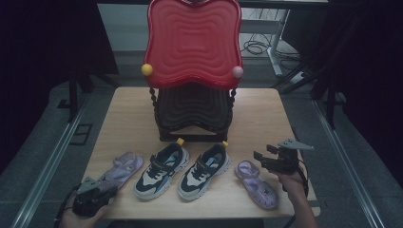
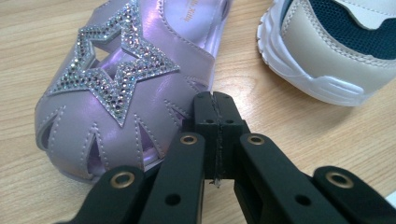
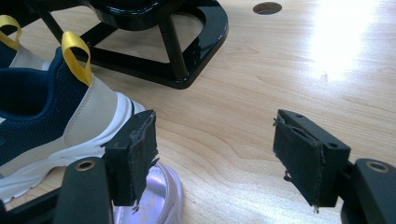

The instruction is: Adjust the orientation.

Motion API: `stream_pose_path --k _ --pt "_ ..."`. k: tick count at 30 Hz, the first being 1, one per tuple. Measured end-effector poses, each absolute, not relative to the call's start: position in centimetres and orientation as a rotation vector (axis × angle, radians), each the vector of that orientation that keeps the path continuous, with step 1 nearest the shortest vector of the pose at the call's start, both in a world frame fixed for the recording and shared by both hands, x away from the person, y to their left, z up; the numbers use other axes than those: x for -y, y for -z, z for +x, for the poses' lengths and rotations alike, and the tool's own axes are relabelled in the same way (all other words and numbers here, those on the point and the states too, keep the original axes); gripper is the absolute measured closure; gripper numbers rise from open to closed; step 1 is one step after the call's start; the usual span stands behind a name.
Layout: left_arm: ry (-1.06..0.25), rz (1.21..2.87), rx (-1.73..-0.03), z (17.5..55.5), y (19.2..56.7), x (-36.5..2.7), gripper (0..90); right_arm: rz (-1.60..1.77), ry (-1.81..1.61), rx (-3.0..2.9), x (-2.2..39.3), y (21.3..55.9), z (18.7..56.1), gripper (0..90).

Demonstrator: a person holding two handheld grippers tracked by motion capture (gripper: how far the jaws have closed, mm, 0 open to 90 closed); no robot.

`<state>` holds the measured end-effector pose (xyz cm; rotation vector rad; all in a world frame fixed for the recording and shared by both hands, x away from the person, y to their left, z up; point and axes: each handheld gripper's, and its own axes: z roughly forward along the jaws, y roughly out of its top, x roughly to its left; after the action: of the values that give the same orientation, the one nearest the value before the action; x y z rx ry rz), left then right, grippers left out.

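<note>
Two purple sandals and two navy-and-white sneakers lie in a row near the table's front edge. The left sandal (image 1: 123,166), with a rhinestone star (image 2: 114,70), lies just beyond my left gripper (image 1: 102,183), whose jaws are shut with nothing between them (image 2: 215,105). The left sneaker (image 1: 161,169) and right sneaker (image 1: 204,171) sit in the middle. The right sandal (image 1: 256,183) lies at the right. My right gripper (image 1: 263,159) stands open over that sandal's heel (image 3: 154,198), empty, next to the right sneaker's heel (image 3: 56,116) with its yellow loop.
A red and black tiered rack (image 1: 192,71) stands at the table's middle back; its black base (image 3: 177,51) lies just beyond the sneakers. The wooden table (image 1: 256,118) has bare room to the right of the rack. A round hole (image 3: 267,7) marks the tabletop.
</note>
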<state>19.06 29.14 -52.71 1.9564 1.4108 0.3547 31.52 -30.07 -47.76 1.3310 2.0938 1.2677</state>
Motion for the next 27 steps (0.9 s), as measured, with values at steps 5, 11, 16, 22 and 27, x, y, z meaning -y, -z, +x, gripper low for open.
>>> stream_pose_path --k 5,11,16,22,27 --pt "-0.370 1.958 -1.421 19.2 52.7 -29.4 90.0 1.331 -1.265 -2.100 30.0 47.9 31.5 30.0" --pt "-0.364 1.952 -1.459 20.2 52.5 -31.2 90.0 1.329 -1.257 -2.104 30.0 48.0 31.4 30.0" --pt "-0.354 1.952 -1.475 20.8 52.4 -31.9 90.0 1.336 -1.249 -2.109 30.0 48.2 31.6 30.0" --pt "-0.357 1.947 -1.502 21.7 52.3 -32.8 90.0 1.337 -1.245 -2.112 29.8 48.3 31.5 30.0" --pt "-0.369 1.956 -1.520 22.5 52.2 -33.5 90.0 1.337 -1.242 -2.112 29.8 48.3 31.5 30.0"
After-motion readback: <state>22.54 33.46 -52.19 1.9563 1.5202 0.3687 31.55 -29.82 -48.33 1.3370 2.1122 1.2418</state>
